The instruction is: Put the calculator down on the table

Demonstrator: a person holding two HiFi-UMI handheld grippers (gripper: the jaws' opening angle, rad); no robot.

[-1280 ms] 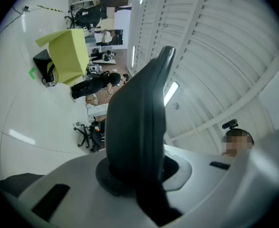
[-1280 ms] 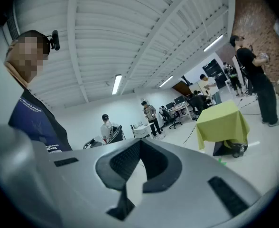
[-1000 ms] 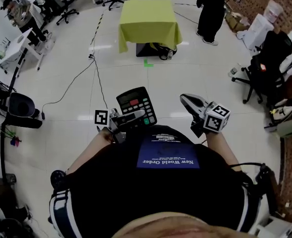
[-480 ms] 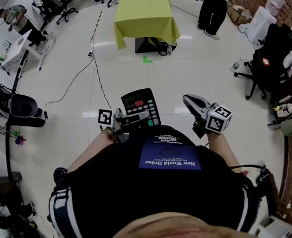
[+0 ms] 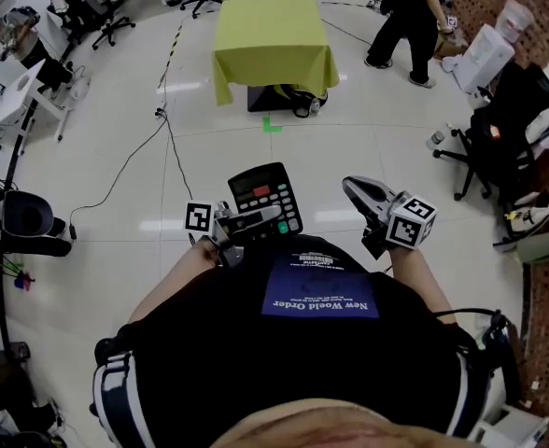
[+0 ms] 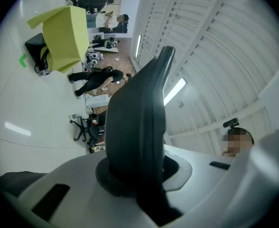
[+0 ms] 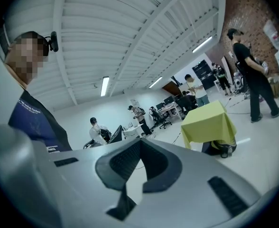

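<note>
A black calculator (image 5: 263,197) with a red key is held out in front of the person's chest, keys up, with my left gripper (image 5: 249,222) shut on its near edge. In the left gripper view the calculator (image 6: 139,122) stands edge-on as a dark slab clamped between the jaws of the left gripper (image 6: 139,172). My right gripper (image 5: 353,189) floats to the right of it, shut and empty; in the right gripper view (image 7: 130,175) its pads meet with nothing between them. The table (image 5: 273,35) with a yellow-green cloth stands far ahead across the white floor, also seen as the table (image 7: 208,122).
A person in black (image 5: 415,21) stands to the right of the table. A dark box (image 5: 279,96) sits under it. A cable (image 5: 167,147) runs along the floor at left. An office chair (image 5: 489,143) stands at right, desks and chairs at upper left.
The whole view has shifted forward toward the table, which looks a little larger. Both grippers keep their pose in front of the chest. The person in black has stepped to the right.
</note>
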